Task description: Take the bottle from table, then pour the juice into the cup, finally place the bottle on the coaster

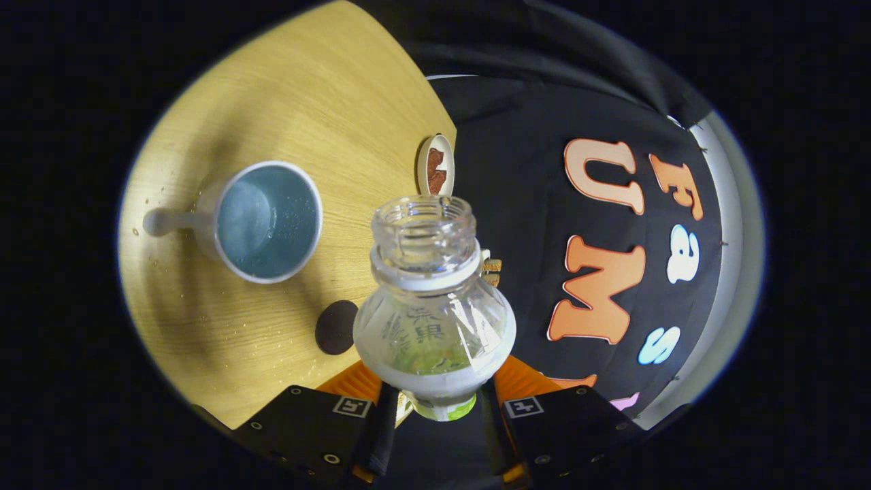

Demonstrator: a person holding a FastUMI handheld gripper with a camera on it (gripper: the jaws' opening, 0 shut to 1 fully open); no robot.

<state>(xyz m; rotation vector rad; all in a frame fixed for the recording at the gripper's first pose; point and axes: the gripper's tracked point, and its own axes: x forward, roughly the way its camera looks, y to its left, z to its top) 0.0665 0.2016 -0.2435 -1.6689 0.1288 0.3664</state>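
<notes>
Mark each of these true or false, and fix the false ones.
1. The gripper is shut on the bottle. True.
2. The bottle has its cap on. False: its mouth is open, with no cap.
3. The cup lies on its side. False: it stands upright on the table, mouth up.
4. A dark round coaster lies on the table between the cup and the bottle. True.
5. The bottle's mouth is over the cup. False: the cup sits off to the side of it.
</notes>
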